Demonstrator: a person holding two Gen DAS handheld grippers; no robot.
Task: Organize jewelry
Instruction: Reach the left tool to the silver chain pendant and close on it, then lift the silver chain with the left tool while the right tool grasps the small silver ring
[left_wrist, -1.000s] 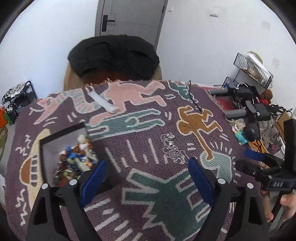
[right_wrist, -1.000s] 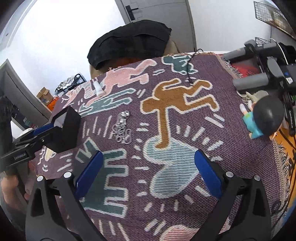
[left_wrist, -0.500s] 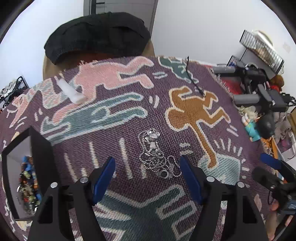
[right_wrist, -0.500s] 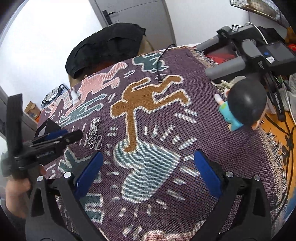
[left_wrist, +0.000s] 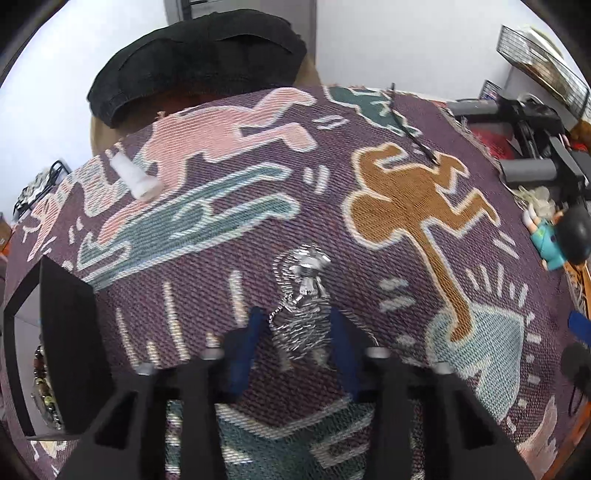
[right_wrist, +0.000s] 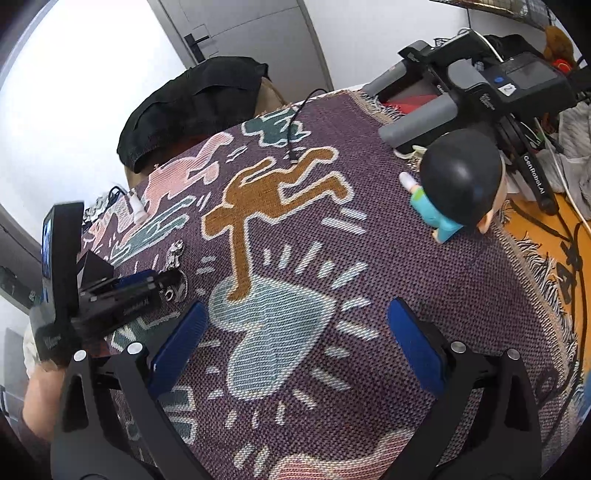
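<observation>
- A woven cloth (left_wrist: 229, 206) covered the table; it was dark purple with pink, teal, brown and pale blue figures outlined in white.
- The silver chain jewelry (left_wrist: 303, 295) lay in a small heap on the cloth, a little below the middle of the left wrist frame.
- The left gripper (left_wrist: 295, 332) pointed steeply down over this heap. Its jaws had just been closing, and the lower part of the chain was between the blue pads; the picture was blurred there, so I cannot tell if the pads already pressed on it.
- A black open box (left_wrist: 55, 332) stood at the lower left edge of that frame, with coloured beads inside.
- A small white tube (left_wrist: 135, 177) lay on the cloth in the upper left.
- The right gripper (right_wrist: 295, 343) hovered over the pale blue patch of the cloth with its jaws wide apart and nothing between them.
- In the right wrist frame, a toy figure (right_wrist: 454, 184) with a black round head lay at the right edge of the cloth, and black devices (right_wrist: 480, 85) were behind it.
- A chair with a black cover (left_wrist: 199, 55) stood beyond the table, before a white wall and a grey door (right_wrist: 255, 40).
</observation>
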